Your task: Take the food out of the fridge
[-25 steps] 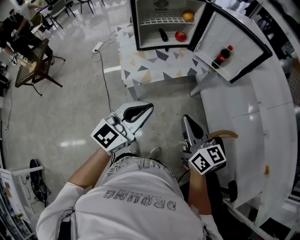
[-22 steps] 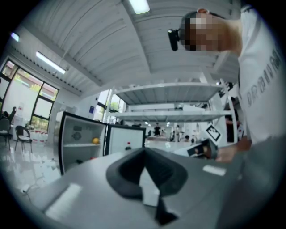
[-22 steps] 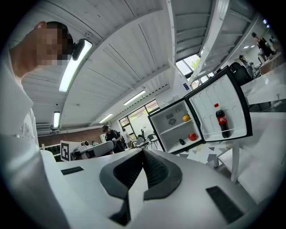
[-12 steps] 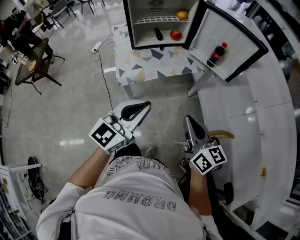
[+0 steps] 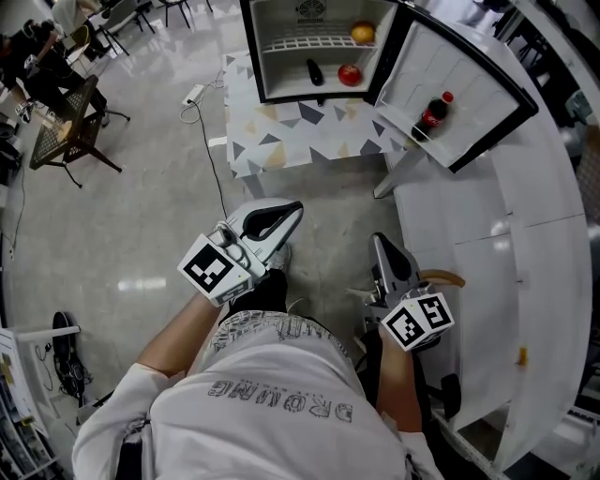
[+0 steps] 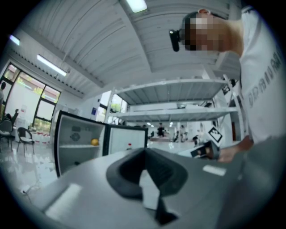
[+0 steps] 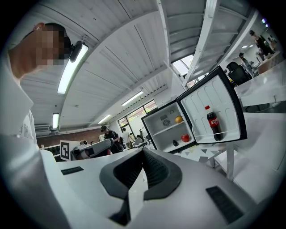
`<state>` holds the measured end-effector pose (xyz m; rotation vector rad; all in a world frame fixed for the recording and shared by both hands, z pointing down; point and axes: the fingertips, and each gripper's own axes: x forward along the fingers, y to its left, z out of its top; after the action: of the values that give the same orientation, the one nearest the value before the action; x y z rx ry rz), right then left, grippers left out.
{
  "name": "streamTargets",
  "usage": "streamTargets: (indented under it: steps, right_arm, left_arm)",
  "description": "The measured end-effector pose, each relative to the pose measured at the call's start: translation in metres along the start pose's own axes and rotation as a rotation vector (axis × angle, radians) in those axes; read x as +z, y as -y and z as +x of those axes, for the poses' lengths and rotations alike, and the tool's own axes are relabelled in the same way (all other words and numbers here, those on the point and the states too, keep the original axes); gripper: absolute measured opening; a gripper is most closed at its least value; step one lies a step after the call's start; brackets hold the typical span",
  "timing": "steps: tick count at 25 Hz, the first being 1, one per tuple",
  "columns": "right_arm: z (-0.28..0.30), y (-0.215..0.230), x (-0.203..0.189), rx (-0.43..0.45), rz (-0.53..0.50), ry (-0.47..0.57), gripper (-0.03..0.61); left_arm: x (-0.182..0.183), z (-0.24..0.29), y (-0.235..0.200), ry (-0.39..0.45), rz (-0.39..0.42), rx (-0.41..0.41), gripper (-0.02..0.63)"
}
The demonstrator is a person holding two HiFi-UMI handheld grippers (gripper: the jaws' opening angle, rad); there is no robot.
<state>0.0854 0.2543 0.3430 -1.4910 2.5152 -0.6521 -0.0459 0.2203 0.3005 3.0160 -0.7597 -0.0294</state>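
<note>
We're holding left gripper [image 5: 296,210] and right gripper [image 5: 378,242] level ahead of us, both with jaws pressed together, nothing between them. Well ahead, mini fridge [image 5: 281,23] standing open on patterned bench [image 5: 309,131]. Orange [image 5: 362,33] lying on upper shelf. Red fruit [image 5: 349,74] and dark oblong item [image 5: 315,71] lying on fridge floor. Cola bottle [image 5: 433,112] standing in door [image 5: 473,66] rack.
</note>
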Motion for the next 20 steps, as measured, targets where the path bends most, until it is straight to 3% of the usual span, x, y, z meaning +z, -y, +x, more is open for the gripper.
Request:
streamTargets:
  steps: [9, 20]
  right_arm:
    - [0.028, 0.031, 0.002, -0.014, 0.013, -0.002, 0.000]
    - [0.098, 0.062, 0.015, -0.024, 0.042, -0.013, 0.000]
  left_arm:
    - [-0.010, 0.026, -0.031, 0.005, -0.003, 0.000, 0.008]
    - [-0.022, 0.065, -0.101, -0.006, -0.041, -0.017, 0.008]
